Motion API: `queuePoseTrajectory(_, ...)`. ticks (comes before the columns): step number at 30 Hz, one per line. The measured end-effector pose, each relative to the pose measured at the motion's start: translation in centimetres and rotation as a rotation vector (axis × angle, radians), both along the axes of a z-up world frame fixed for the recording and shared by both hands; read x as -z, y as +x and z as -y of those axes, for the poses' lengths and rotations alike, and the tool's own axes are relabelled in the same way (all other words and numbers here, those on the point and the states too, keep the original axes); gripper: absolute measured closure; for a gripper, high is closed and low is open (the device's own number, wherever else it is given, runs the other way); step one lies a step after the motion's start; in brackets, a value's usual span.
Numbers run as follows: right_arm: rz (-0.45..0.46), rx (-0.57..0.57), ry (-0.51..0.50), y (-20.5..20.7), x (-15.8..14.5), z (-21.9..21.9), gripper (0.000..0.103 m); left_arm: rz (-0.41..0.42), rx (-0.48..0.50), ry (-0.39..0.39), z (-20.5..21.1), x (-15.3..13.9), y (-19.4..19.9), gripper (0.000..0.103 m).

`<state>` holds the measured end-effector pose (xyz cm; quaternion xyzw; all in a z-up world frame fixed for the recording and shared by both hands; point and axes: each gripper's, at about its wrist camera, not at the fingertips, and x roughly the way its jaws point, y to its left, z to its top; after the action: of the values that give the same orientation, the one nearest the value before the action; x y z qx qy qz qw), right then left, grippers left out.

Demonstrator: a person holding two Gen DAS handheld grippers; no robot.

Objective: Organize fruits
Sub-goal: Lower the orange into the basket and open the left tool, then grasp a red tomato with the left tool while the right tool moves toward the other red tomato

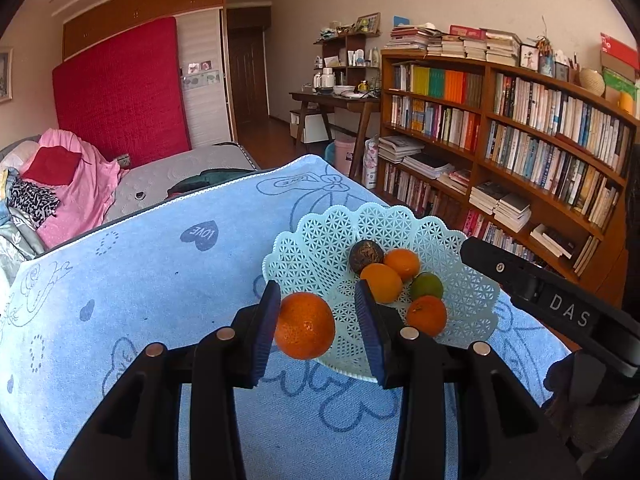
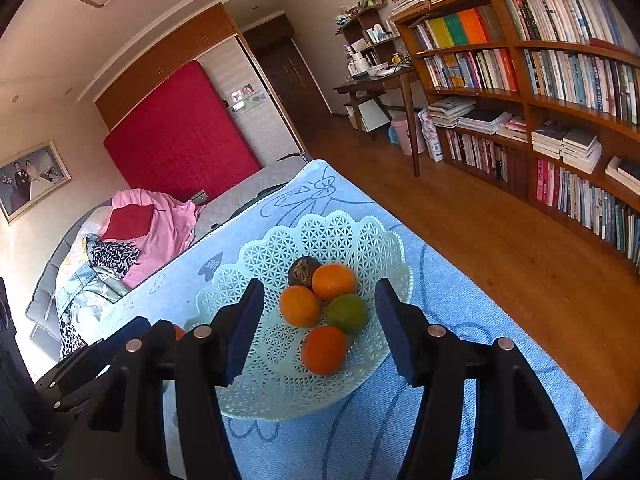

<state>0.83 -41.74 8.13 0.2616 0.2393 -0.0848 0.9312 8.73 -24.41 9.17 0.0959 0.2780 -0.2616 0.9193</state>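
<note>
While the left claw point(image 1: 316, 326) stands partly spread with an orange point(image 1: 305, 325) between its pads, touching the left pad but clear of the right (so seemingly being let go), the fruit sits at the basket's point(image 1: 320, 240) near rim. The right claw point(image 2: 320, 330) hovers wide and empty over the five fruits ahead. Next, I judge, the left claw backs away.
</note>
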Motion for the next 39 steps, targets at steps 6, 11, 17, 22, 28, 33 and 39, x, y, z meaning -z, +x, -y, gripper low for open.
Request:
queuePoseTrajectory(6, 0.012, 0.009, 0.004, -0.3, -0.2, 0.2, 0.044, -0.073, 0.038, -0.039, 0.6, 0.8, 0.3, 0.064)
queuePoseTrajectory(11, 0.015, 0.011, 0.006, -0.4, -0.3, 0.4, 0.044, -0.094, 0.033, -0.059, 0.2, 1.1, 0.3, 0.064)
queuePoseTrajectory(17, 0.013, -0.004, 0.001, -0.6, -0.4, 0.1, 0.044, -0.091, 0.01, -0.076, -1.0, 0.6, 0.0, 0.026)
queuePoseTrajectory(22, 0.018, -0.016, 0.006, -0.6, -0.6, -0.5, 0.033, -0.093, -0.038, -0.074, -2.4, 0.5, 0.2, 0.014)
queuePoseTrajectory(28, 0.017, -0.029, -0.006, -0.6, -0.7, -1.4, 0.032, -0.1, -0.104, -0.074, -4.6, 0.4, 0.4, 0.014)
queuePoseTrajectory(33, 0.017, -0.052, -0.018, -0.5, -0.8, -2.4, 0.032, -0.078, -0.154, -0.059, -6.7, 0.0, 0.0, 0.013)
queuePoseTrajectory(39, 0.022, -0.094, -0.038, -0.5, -1.1, -4.2, 0.032, -0.068, -0.216, -0.055, -9.9, -0.4, -0.5, 0.013)
